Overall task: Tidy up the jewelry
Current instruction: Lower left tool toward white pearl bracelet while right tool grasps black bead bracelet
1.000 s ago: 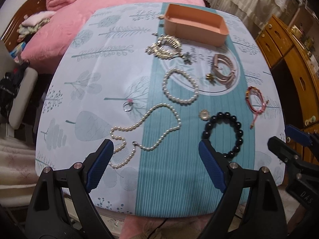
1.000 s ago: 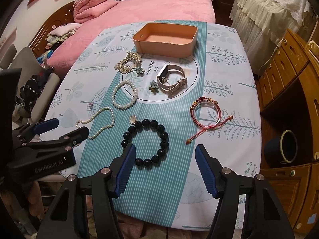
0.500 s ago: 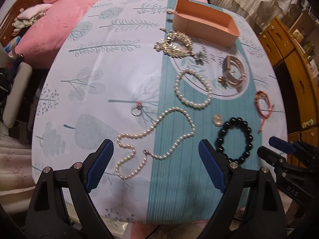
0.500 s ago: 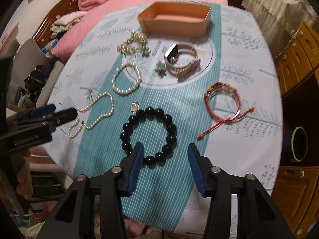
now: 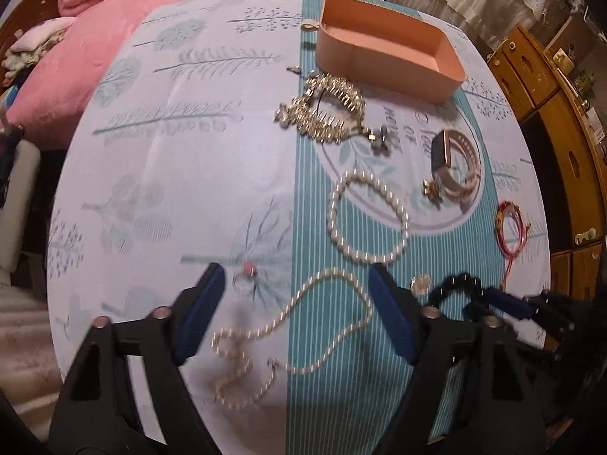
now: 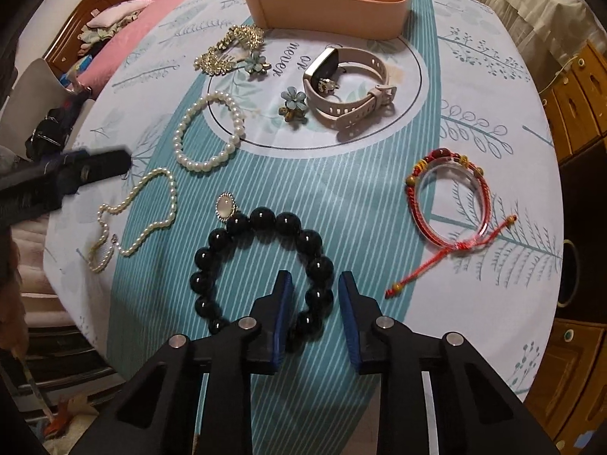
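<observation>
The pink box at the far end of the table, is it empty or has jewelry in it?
Empty, as far as visible: the pink box shows bare floor in the left wrist view; its near corner is hidden.

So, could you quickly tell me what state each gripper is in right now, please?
Left gripper: open, holding nothing, above the long pearl necklace.
Right gripper: partly open, straddling the black bead bracelet, not clamped.

Right gripper [image 6: 312,318]: you've narrowed its jaws and brought it down over the black bead bracelet [image 6: 261,269] — the near-right beads now sit between the pads.
Left gripper [image 5: 296,314]: you've moved it in over the pearl necklace [image 5: 292,330] — jaws wide.
</observation>
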Tool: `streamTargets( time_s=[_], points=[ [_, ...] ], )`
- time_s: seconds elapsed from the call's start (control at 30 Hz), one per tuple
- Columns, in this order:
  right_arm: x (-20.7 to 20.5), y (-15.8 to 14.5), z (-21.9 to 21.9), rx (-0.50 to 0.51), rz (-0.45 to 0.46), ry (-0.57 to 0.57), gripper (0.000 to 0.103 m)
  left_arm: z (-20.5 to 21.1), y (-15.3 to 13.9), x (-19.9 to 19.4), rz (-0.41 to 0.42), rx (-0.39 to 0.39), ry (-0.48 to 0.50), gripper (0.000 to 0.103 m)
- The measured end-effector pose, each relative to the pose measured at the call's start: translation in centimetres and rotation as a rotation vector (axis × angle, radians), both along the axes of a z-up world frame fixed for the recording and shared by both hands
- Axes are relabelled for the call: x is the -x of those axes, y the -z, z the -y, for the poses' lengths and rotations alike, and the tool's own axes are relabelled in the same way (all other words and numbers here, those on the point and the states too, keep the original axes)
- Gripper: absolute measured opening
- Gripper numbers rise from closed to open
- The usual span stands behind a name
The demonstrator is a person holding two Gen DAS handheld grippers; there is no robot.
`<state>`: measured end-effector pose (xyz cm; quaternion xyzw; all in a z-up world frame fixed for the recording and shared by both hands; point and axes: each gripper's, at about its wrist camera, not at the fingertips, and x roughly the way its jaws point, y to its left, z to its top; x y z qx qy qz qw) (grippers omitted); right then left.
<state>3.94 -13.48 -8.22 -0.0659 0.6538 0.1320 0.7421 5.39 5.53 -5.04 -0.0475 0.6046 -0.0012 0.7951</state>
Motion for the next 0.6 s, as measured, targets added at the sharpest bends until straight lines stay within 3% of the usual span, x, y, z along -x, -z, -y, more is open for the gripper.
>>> streamTargets(
  time_s=[0.1, 0.37, 0.6],
  points=[
    [-0.4, 0.2, -0.8, 0.017, 0.010, -0.015, 0.016, 0.0, 1.0, -2.2, -0.035, 0.031, 0.013, 0.065],
    [-0.5, 0.5, -1.6, 0.040, 0.020, -0.024, 0.015, 1.1, 3.6, -6.2, -0.129, 0.007, 0.044, 0.042],
    [-0.4, 0.0, -0.2, 0.002, 0.005, 0.019, 0.015, 3.2, 4.6, -8.3, -0.156, -0.058, 0.098, 0.040]
  ],
)
